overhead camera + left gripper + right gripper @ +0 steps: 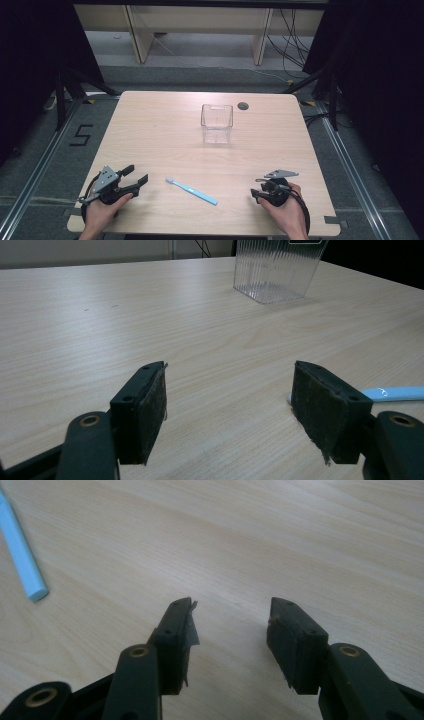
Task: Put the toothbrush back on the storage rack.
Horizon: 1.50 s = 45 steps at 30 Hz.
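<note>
Looking down from the high view, we see the blue toothbrush (192, 191) lying flat on the counter (150, 130) between our two hands, head toward the left tool (138, 176) and handle end toward the right tool (255, 193); the clear ribbed bin (217, 123) stands well beyond it. Both tools rest near the front edge, holding nothing. We judge the step to be a pickup of the toothbrush, probably for the bin.

From the left gripper view, our jaws stand wide apart over bare wood, the toothbrush (397, 392) peeking out past the right-hand jaw and the bin (276, 270) farther off, so we should swing right and come down astride the handle.

From the right gripper view, our jaws are parted and empty, the toothbrush (22, 555) up to the left; we should close across its narrow sides
</note>
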### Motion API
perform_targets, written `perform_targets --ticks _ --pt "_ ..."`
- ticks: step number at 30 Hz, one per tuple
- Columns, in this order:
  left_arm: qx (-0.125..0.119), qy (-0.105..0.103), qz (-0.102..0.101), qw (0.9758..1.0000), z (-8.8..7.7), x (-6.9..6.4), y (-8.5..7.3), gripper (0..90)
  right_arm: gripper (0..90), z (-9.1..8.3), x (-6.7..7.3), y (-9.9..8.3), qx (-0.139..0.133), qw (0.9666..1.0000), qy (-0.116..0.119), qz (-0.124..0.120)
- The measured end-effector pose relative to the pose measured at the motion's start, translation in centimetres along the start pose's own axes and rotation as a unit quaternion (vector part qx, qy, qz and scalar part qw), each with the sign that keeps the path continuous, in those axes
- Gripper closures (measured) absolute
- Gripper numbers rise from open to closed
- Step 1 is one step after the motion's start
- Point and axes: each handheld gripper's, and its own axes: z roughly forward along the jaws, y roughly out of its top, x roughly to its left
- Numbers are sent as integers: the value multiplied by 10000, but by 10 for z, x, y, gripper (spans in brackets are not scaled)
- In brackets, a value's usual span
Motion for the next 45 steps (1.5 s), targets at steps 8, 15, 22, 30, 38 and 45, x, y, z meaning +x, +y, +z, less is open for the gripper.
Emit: perform_targets --ticks 8,15,22,30,38,45 --pt "47 -36 38 10000 1 0 0 298 539 2 17 13 426 9967 111 -688" --pt "61 -67 19 10000 1 0 0 296 542 6 30 27 985 9896 227 -1027" --pt "78 -92 26 9999 1 0 0 296 535 7 37 37 1575 9734 369 -1623" --pt "50 -148 48 9999 3 -1 0 295 556 13 52 50 2357 9364 695 -2506" --pt "66 -177 55 9998 3 -1 0 295 567 20 68 61 2780 9165 692 -2792" --pt "57 -183 44 9998 3 -1 0 295 576 32 81 73 2919 9040 586 -3068"
